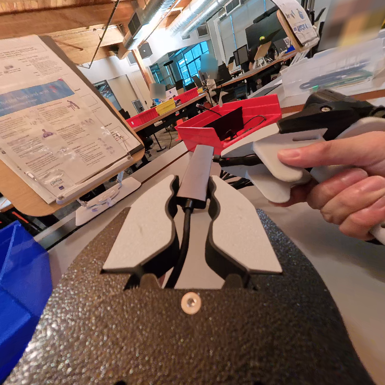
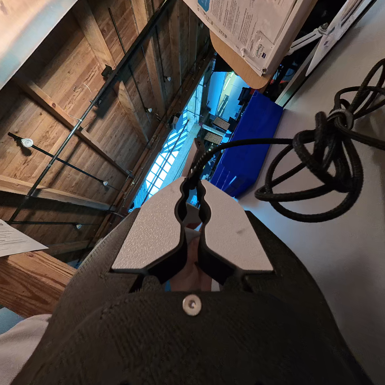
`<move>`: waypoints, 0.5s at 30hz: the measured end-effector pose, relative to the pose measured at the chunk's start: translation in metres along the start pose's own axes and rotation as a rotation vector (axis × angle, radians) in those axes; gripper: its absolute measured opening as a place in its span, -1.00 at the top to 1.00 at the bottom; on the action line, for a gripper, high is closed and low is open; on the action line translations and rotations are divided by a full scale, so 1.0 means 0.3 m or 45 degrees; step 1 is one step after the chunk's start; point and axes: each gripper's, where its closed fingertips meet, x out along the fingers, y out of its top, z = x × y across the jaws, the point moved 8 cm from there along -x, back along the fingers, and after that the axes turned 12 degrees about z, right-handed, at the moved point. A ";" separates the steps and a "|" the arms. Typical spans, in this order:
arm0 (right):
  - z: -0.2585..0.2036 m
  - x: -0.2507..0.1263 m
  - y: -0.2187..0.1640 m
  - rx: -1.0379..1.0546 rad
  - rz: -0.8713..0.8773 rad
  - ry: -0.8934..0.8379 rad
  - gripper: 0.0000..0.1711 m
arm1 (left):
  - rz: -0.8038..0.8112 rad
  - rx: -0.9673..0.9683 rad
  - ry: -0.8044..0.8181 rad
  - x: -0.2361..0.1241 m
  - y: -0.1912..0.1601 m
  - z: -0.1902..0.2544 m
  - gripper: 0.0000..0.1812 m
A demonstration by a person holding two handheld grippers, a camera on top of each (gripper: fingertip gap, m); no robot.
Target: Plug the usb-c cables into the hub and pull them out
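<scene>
Left gripper [image 1: 192, 187]: you have it clamped on the near end of the grey USB-C hub [image 1: 196, 168], held above the table [image 1: 302, 239].
Right gripper [image 2: 192, 183]: you have its tips pinched on a black braided USB-C cable [image 2: 239, 143], beside the hub's far end.
Cable slack: coiled on the table.

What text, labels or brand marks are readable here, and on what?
I won't quote writing; here is what bears it.
Laminated sheet on the tilted wooden board: blue banner heading, columns of small print, mostly blurred.
White sheet, lower left in the right wrist view: too small to read.
White bag, top right: blue print, blurred.
Hub, cable: no markings visible.
</scene>
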 end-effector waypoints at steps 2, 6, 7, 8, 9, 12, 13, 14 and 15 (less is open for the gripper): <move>0.026 -0.062 -0.001 -0.068 -0.039 -0.090 0.91 | 0.034 0.015 0.367 -0.048 0.018 -0.152 0.73; 0.039 -0.132 -0.004 0.007 -0.027 -0.127 0.91 | 0.152 -0.210 0.310 -0.093 0.074 -0.293 0.73; -0.001 -0.093 0.000 -0.108 -0.112 -0.091 0.91 | 0.151 -0.162 0.236 -0.076 0.094 -0.248 0.73; -0.044 -0.058 0.016 -0.247 -0.175 -0.079 0.91 | 0.148 -0.110 0.193 -0.062 0.111 -0.207 0.73; -0.081 -0.032 0.040 -0.395 -0.240 -0.089 0.90 | 0.139 -0.070 0.153 -0.051 0.122 -0.177 0.73; -0.175 0.008 0.148 -0.704 -0.329 -0.084 0.90 | 0.139 -0.078 0.105 -0.037 0.114 -0.144 0.73; -0.206 0.016 0.190 -0.779 -0.334 -0.090 0.90 | 0.134 -0.092 0.107 -0.036 0.102 -0.146 0.74; -0.238 0.024 0.227 -0.870 -0.370 -0.098 0.89 | 0.128 -0.103 0.119 -0.037 0.090 -0.152 0.74; -0.270 0.032 0.266 -0.972 -0.395 -0.114 0.90 | 0.117 -0.128 0.120 -0.037 0.078 -0.158 0.73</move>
